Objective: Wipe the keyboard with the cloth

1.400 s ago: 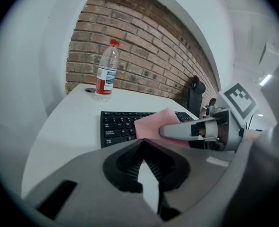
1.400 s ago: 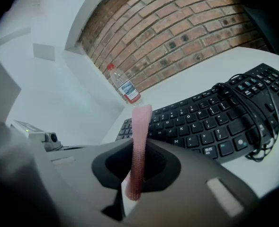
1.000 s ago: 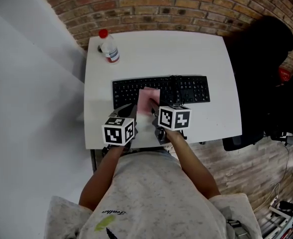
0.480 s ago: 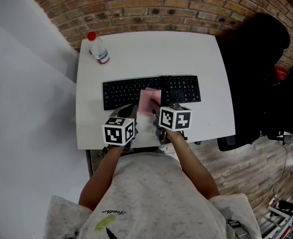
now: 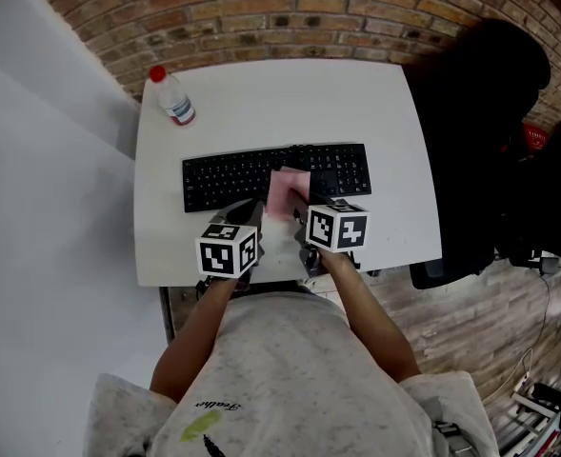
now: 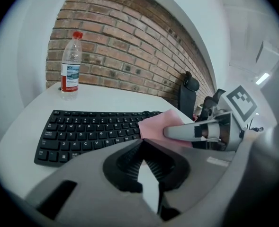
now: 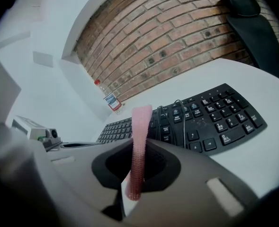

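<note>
A black keyboard lies across the white table. A pink cloth rests on the keyboard's middle-right keys. My right gripper is shut on the cloth's near edge. In the right gripper view the cloth stands edge-on between the jaws of the right gripper, with the keyboard beyond. My left gripper hangs just left of the cloth, over the keyboard's front edge. In the left gripper view the left gripper is shut on nothing, and the cloth lies to its right.
A clear plastic bottle with a red cap stands at the table's far left corner. A thin black cable lies over the keyboard's middle. A black chair stands to the right of the table. A brick wall runs behind.
The cloth and both grippers now sit further right along the keyboard than a second ago. The table has slid left in the head view.
</note>
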{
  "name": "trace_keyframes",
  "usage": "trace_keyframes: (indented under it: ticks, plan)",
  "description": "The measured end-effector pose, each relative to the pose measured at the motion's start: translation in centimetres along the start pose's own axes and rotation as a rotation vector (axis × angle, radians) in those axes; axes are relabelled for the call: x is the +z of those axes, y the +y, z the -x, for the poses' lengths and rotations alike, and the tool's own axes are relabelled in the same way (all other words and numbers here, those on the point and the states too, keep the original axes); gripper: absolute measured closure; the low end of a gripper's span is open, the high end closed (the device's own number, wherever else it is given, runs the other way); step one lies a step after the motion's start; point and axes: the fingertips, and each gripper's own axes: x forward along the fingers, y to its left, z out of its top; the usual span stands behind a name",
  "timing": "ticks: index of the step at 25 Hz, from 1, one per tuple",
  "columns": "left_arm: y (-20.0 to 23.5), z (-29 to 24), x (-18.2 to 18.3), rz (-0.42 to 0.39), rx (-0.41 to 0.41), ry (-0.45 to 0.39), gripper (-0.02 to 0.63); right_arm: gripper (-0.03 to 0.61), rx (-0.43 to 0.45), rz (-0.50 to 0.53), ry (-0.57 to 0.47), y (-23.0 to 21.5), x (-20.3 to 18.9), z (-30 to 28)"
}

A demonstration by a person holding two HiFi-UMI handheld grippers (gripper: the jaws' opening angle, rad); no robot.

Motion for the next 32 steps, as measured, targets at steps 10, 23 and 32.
trace_keyframes:
  ticks: [10, 23, 32]
  plan:
    - [-3.0, -2.1, 0.9, -0.015, -0.005, 0.001, 0.618, 0.554, 0.017, 0.031, -0.016, -2.5, 1.5, 2.4]
    - [-7.0, -6.0, 1.5, -0.038, -0.016, 0.011, 0.617, 0.554, 0.029, 0.031, -0.038, -7.0, 2.7, 5.0]
    - [-9.3, -7.9, 1.7, -0.034, -0.008, 0.008, 0.618, 0.554, 0.028, 0.029, -0.033, -9.9, 3.0, 6.4]
